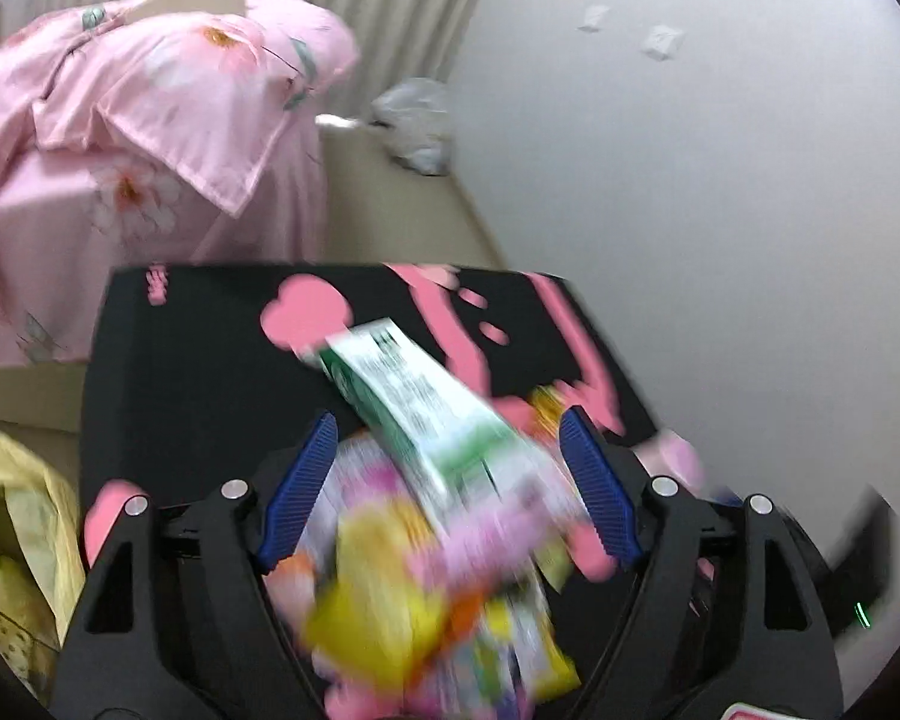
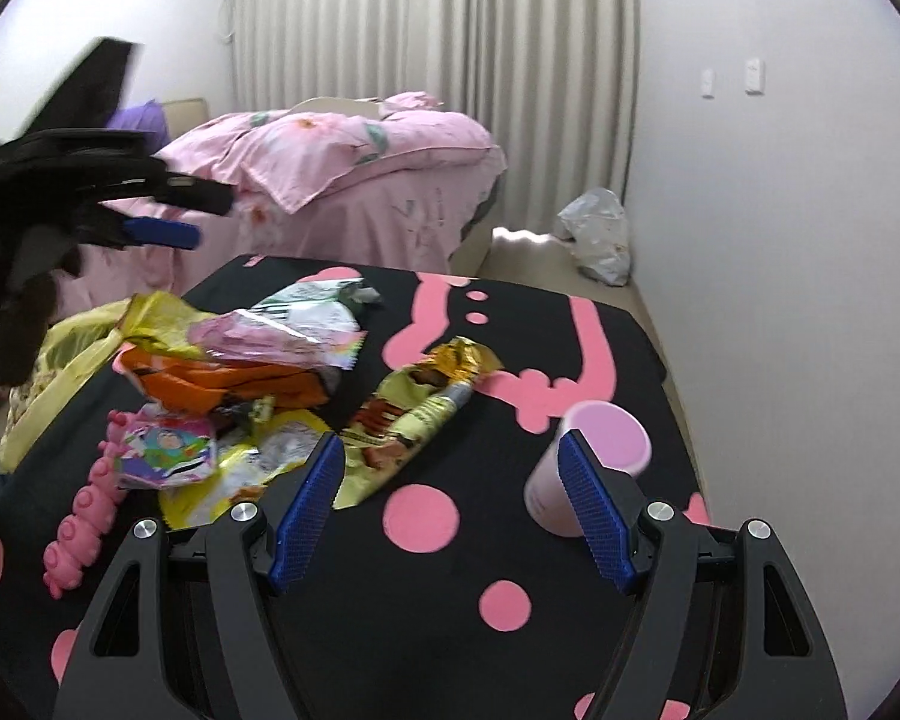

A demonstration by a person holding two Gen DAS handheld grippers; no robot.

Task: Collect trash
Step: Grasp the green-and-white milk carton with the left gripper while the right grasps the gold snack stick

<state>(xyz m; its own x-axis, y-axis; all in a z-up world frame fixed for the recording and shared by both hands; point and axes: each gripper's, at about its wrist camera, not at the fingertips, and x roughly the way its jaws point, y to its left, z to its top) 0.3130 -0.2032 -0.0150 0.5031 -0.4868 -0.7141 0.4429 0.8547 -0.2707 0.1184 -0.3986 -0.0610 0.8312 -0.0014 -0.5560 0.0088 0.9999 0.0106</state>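
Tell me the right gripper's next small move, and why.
Probably ease the open right gripper forward and left onto the yellow snack wrapper lying flat on the black-and-pink table. It is the nearest trash to the fingertips, while the pink cup beside the right finger looks like no trash.

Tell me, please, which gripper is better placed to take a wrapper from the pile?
Probably left. The left gripper hangs open right over the wrapper pile; the right gripper faces bare table beside it.
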